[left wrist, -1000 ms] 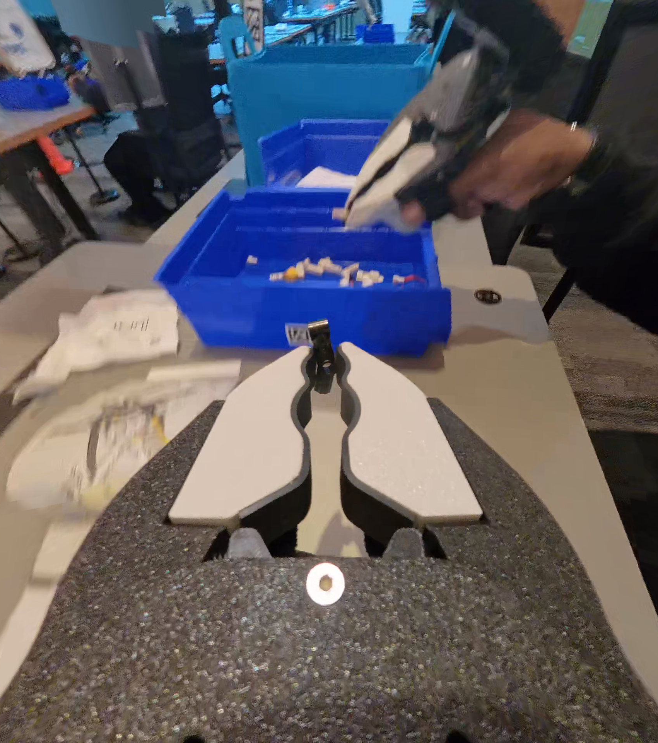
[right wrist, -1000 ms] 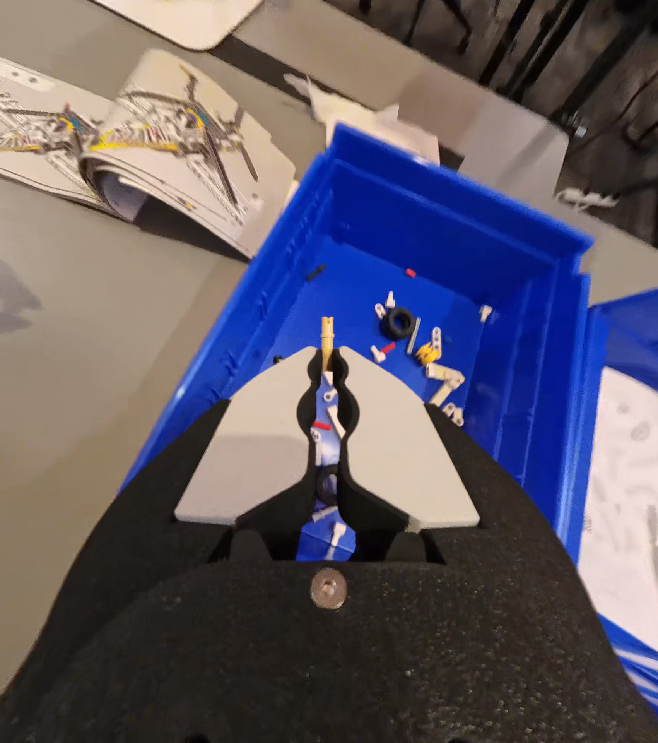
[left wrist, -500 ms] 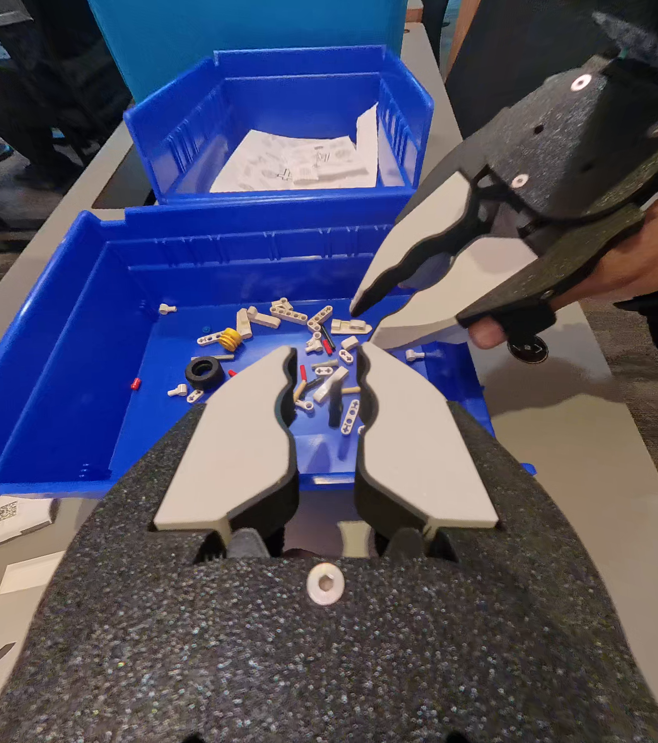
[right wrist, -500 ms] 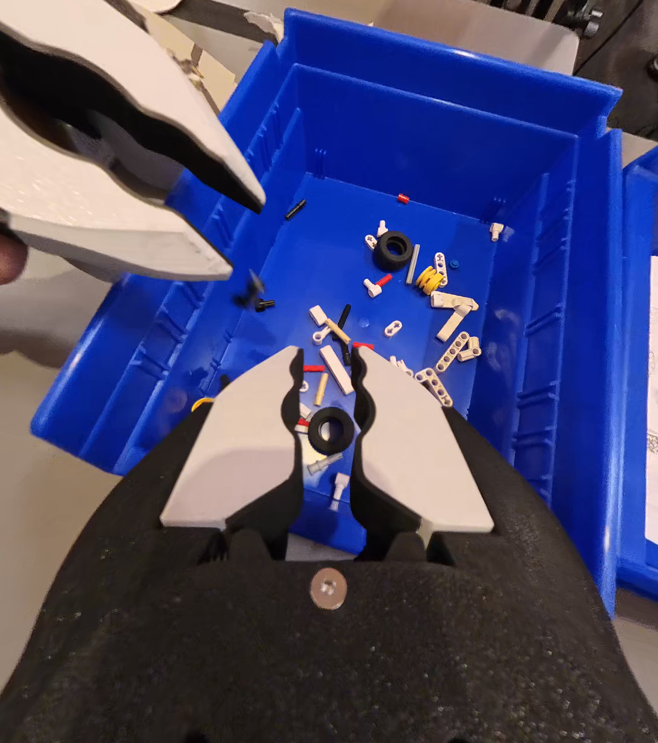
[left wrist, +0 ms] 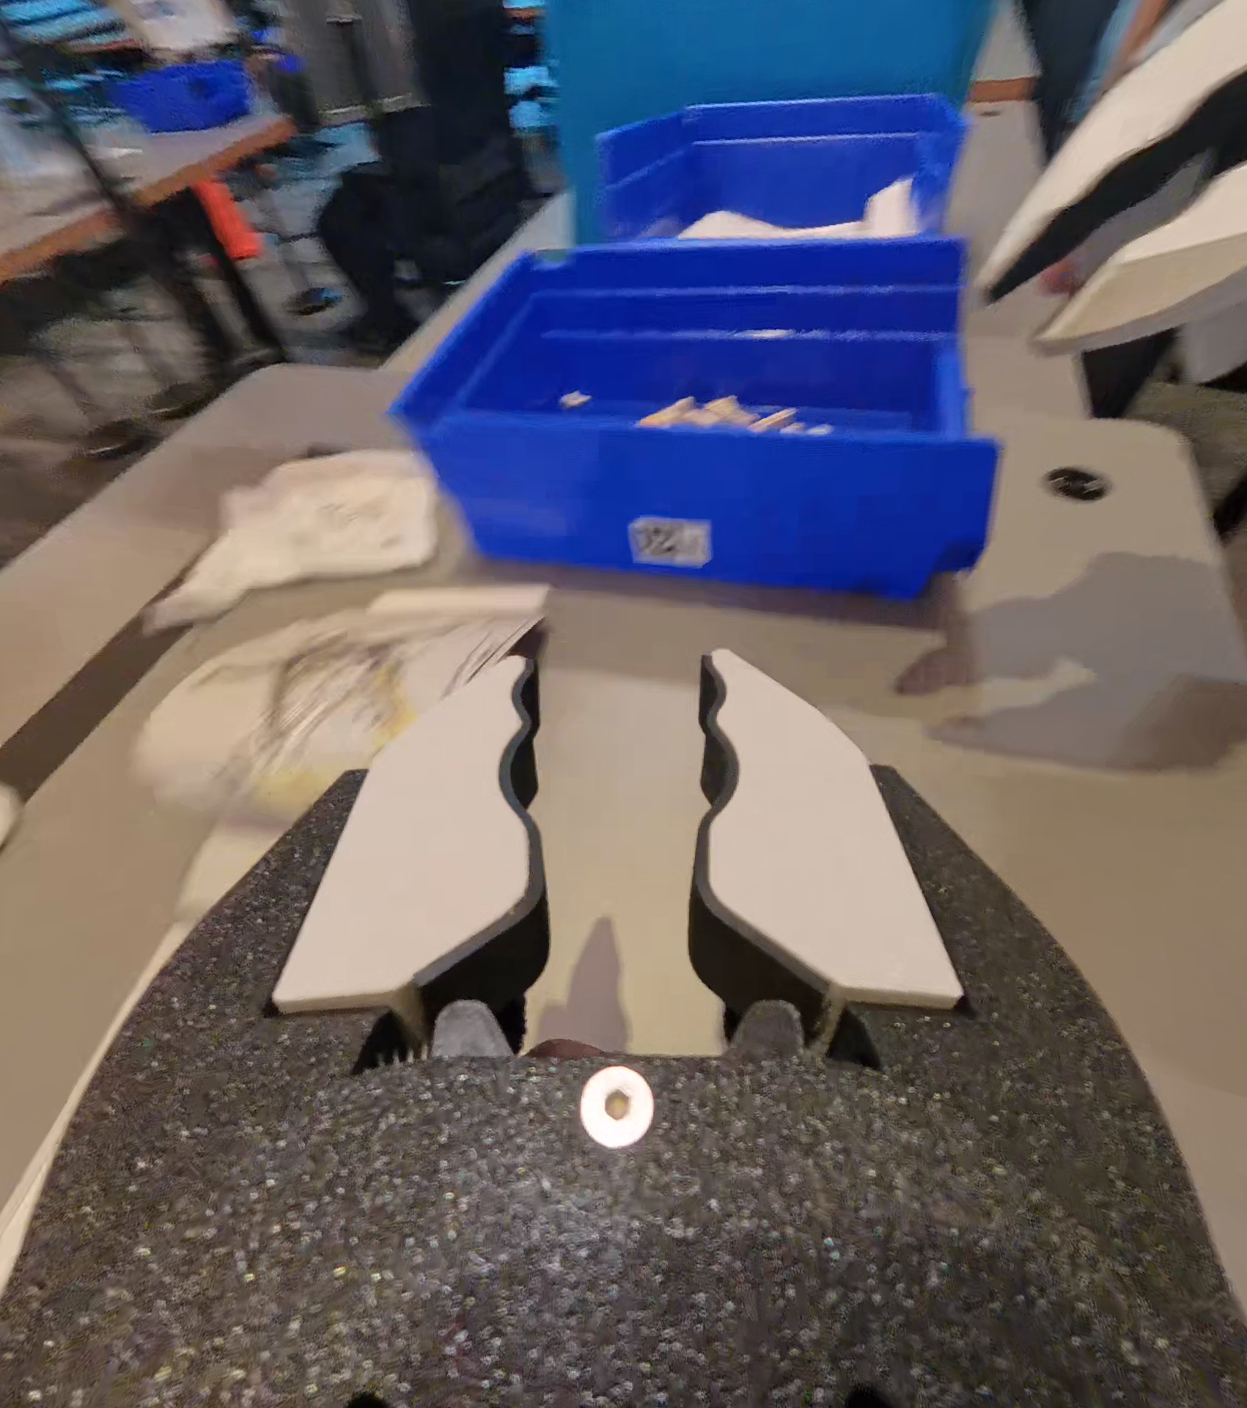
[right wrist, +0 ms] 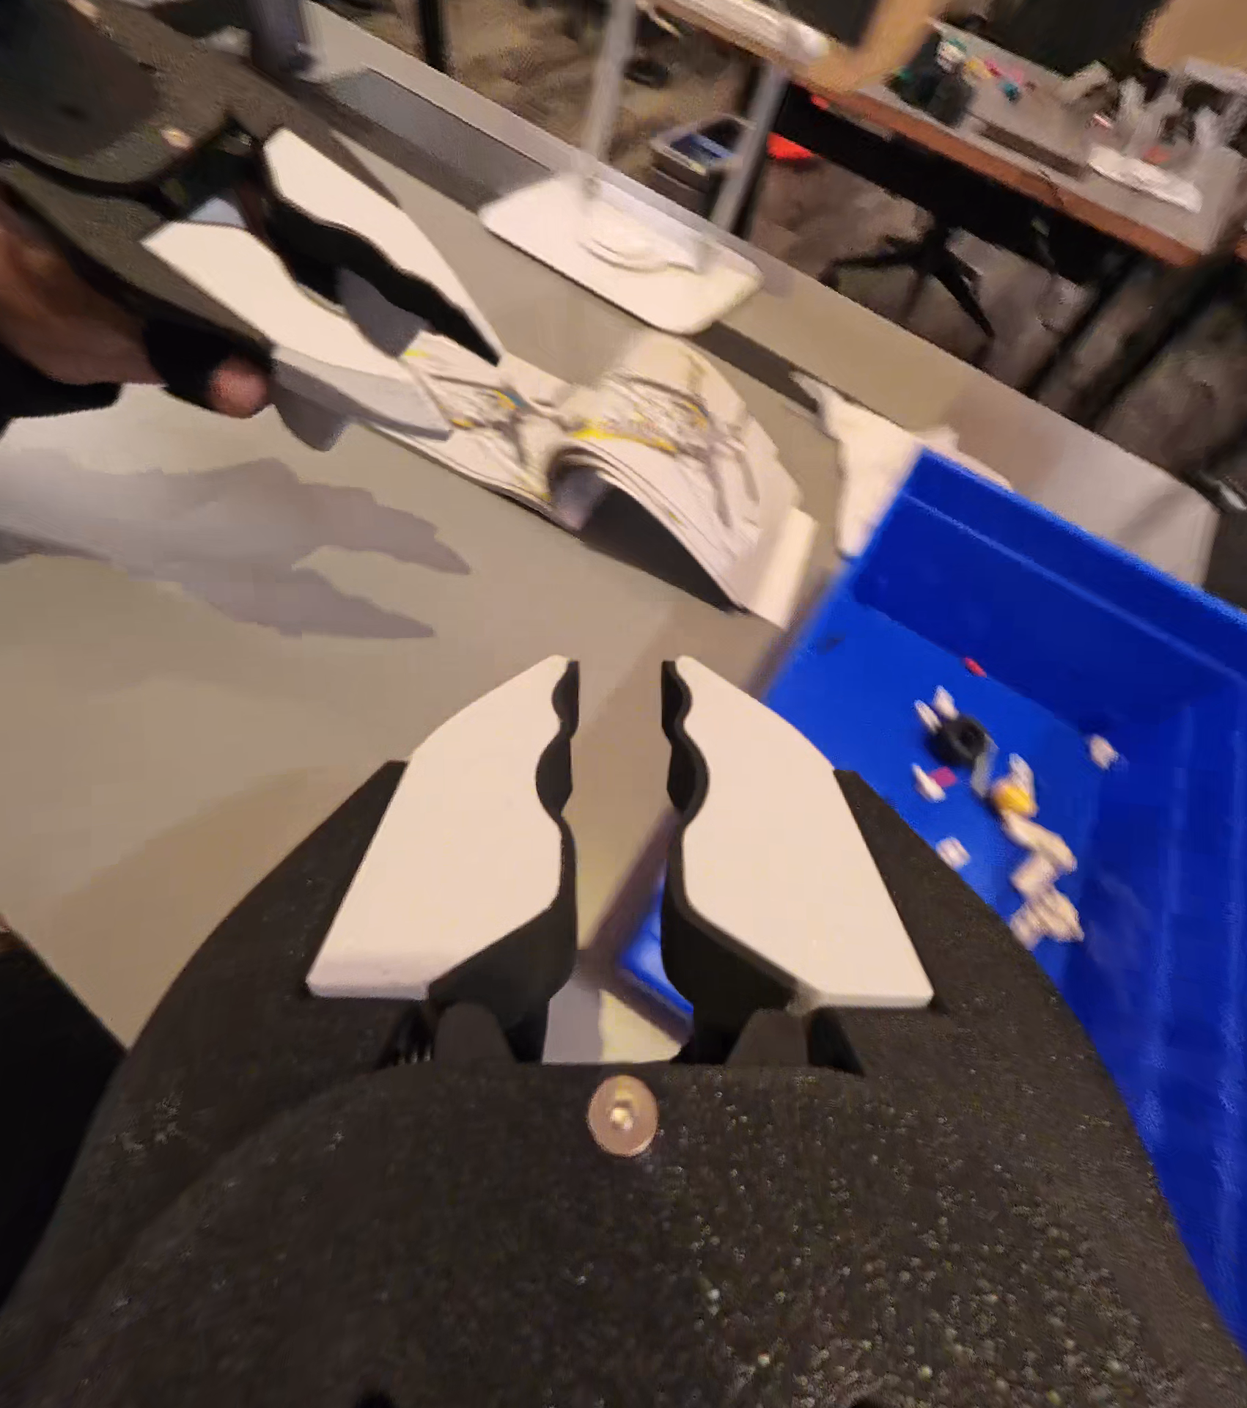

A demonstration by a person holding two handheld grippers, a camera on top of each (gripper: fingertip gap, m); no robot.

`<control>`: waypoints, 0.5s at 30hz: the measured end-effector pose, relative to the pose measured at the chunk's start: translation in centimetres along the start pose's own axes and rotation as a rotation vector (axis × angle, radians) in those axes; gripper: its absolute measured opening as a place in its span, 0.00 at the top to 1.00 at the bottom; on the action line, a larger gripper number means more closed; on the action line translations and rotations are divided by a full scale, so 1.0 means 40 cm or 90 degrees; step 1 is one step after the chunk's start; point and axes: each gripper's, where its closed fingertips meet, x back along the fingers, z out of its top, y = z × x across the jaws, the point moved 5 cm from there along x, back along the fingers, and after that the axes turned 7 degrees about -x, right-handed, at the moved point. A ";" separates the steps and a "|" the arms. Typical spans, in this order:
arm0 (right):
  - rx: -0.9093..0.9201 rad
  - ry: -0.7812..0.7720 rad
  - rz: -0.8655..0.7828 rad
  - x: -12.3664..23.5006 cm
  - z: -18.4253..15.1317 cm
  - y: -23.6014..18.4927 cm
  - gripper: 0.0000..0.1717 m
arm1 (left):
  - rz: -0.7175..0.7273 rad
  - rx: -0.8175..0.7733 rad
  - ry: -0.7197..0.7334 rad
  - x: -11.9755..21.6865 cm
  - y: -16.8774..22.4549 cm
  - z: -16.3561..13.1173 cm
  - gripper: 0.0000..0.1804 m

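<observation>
Fingers of my left gripper [left wrist: 616, 670] and right gripper [right wrist: 618, 670] both spread on nothing above the grey desk [right wrist: 186, 686], open booklet [right wrist: 643, 449] and blue bin [left wrist: 719, 472] nearby.

Grey table [left wrist: 1062, 838]: blue bin [left wrist: 719, 495] of small parts, open booklet [right wrist: 643, 442], crumpled paper [left wrist: 315, 518]. Second bin [left wrist: 772, 160] behind.

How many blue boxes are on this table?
2. One blue box sits on the grey table with little building pieces inside. A second blue box stands right behind it, holding white paper. More may be hidden.
</observation>
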 end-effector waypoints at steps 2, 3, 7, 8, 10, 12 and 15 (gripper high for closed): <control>0.036 0.007 0.071 -0.060 0.038 -0.093 0.88 | 0.099 0.020 -0.014 0.134 -0.053 -0.073 0.78; 0.053 0.009 0.108 -0.097 0.054 -0.139 0.89 | 0.149 0.036 -0.023 0.206 -0.078 -0.109 0.79; 0.115 0.002 0.246 -0.269 0.106 -0.315 0.89 | 0.359 0.089 -0.078 0.509 -0.152 -0.239 0.80; 0.132 0.000 0.271 -0.313 0.119 -0.355 0.89 | 0.406 0.099 -0.093 0.580 -0.164 -0.267 0.81; 0.172 -0.001 0.312 -0.399 0.150 -0.429 0.89 | 0.482 0.112 -0.129 0.699 -0.190 -0.327 0.83; 0.205 0.003 0.350 -0.482 0.190 -0.497 0.89 | 0.510 0.135 -0.179 0.774 -0.220 -0.397 0.83; 0.225 0.004 0.398 -0.604 0.258 -0.583 0.89 | 0.461 0.190 -0.186 0.804 -0.257 -0.486 0.82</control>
